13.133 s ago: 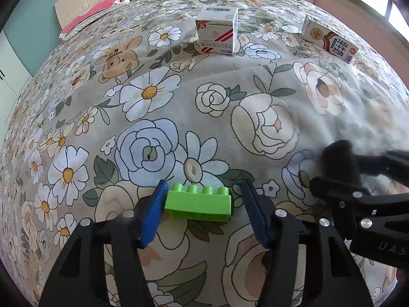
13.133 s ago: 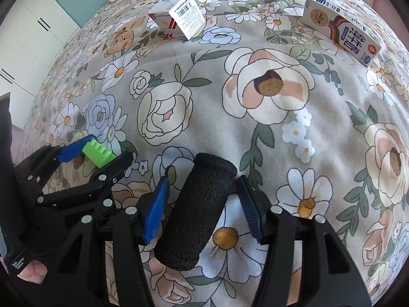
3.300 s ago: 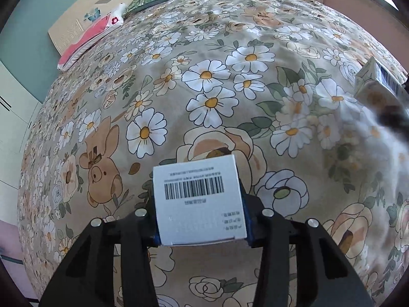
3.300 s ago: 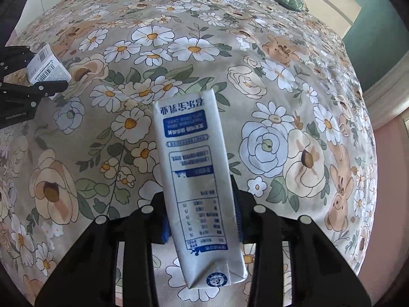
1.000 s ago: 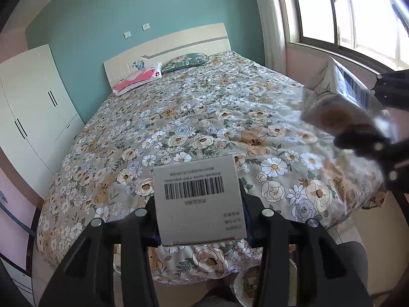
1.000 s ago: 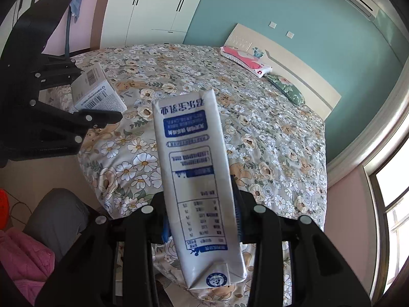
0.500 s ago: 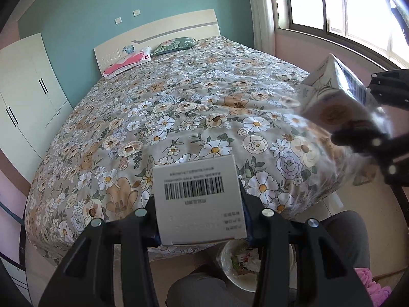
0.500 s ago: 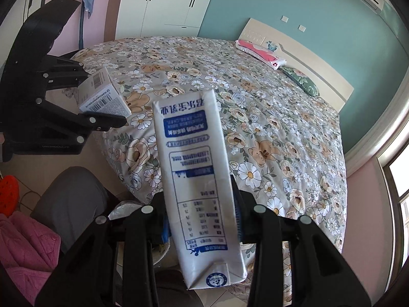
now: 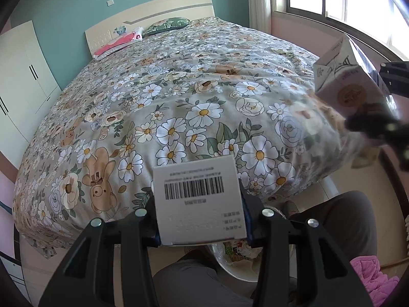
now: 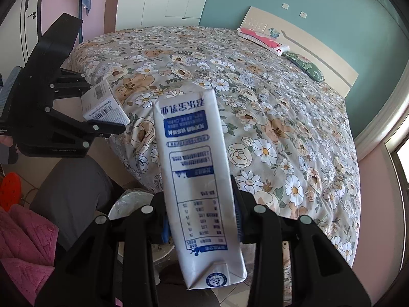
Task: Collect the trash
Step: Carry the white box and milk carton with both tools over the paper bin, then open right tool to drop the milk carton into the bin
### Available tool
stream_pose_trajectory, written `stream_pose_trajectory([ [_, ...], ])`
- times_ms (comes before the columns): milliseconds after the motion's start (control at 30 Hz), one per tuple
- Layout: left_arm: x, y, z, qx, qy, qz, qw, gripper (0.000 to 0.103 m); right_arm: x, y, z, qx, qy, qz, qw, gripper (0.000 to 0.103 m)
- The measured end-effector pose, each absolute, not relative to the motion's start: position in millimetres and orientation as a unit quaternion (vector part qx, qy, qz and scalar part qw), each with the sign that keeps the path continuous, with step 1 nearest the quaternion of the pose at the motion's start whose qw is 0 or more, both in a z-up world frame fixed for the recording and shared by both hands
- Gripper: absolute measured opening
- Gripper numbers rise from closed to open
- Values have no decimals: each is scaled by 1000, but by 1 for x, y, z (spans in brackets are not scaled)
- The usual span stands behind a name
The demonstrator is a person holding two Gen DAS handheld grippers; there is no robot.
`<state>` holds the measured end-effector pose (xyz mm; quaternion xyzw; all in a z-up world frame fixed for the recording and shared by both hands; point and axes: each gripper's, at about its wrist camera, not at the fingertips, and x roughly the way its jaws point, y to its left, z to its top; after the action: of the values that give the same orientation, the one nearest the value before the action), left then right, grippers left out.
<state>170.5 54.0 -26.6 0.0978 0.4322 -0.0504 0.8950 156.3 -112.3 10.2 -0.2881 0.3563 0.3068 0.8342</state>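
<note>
Left hand-held gripper (image 9: 200,220): we find it clamped on a small white box (image 9: 199,202), blue pads pressed to both side faces. The face toward the camera carries a barcode and a few lines of small grey print, too fine for us to read. The box hangs in the air just off the foot edge of the bed (image 9: 179,97), not resting on it.

Right hand-held gripper (image 10: 202,222): clamped around the lower half of a white-and-blue carton (image 10: 198,186), which sticks out well past the fingertips. Its print is Chinese, upside down in this view; we make out large blue characters at the far end, blue banner panels, a table of figures and a round blue seal at the near end, but can transcribe none of it safely.

Below both grippers, between the person's grey-trousered knees (image 9: 340,225), sits a bin (image 9: 237,263) lined with a clear bag, scraps already in it. Its rim lies close against the foot edge of the bed.

Step in hand, as we judge it: carrying two pieces of trash to the bin. Next, each load must be brought over the bin mouth, clear of the knees, and the jaws let go. The long carton may catch the rim if dropped askew.
</note>
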Motion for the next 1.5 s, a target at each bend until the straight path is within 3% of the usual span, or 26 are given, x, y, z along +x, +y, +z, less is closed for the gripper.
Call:
stream_pose_trajectory([
  [1267, 175, 29, -240, 69, 597, -115, 791, 47, 137, -84, -264, -261, 567, 316, 715, 38],
  [1367, 176, 28, -258, 60, 609, -119, 782, 47, 139, -82, -283, -252, 581, 312, 708, 31],
  [1500, 183, 26, -280, 47, 626, -126, 768, 47, 148, -79, -305, -235, 601, 305, 700, 31],
])
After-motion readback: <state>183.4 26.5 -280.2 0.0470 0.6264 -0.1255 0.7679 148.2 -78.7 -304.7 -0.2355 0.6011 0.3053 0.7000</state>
